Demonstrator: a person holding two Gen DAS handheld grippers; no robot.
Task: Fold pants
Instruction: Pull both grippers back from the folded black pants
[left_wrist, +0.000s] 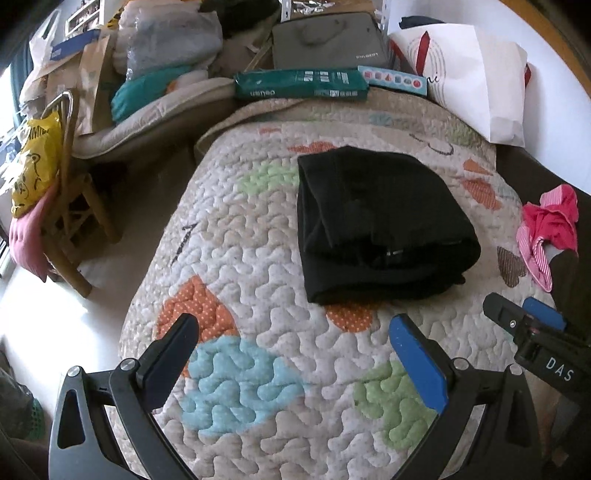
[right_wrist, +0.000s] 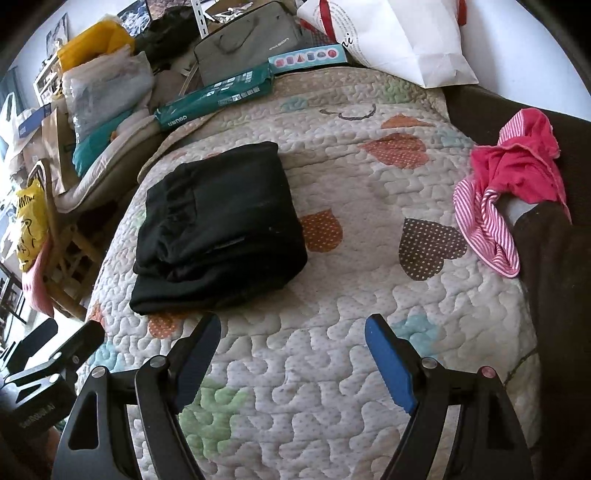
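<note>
Black pants (left_wrist: 380, 225) lie folded into a compact stack on the quilted bedspread (left_wrist: 258, 258); they also show in the right wrist view (right_wrist: 218, 229). My left gripper (left_wrist: 295, 332) is open and empty, hovering above the quilt in front of the pants. My right gripper (right_wrist: 291, 332) is open and empty, just in front and to the right of the pants. The right gripper also shows at the right edge of the left wrist view (left_wrist: 524, 314), and the left gripper shows at the lower left of the right wrist view (right_wrist: 62, 343).
A pink and striped garment (right_wrist: 509, 192) lies at the bed's right side by a dark brown cloth (right_wrist: 554, 295). A green box (left_wrist: 301, 85), grey laptop bag (left_wrist: 328, 40) and white paper bag (left_wrist: 476, 74) sit at the far end. A wooden chair (left_wrist: 70, 221) with clutter stands left.
</note>
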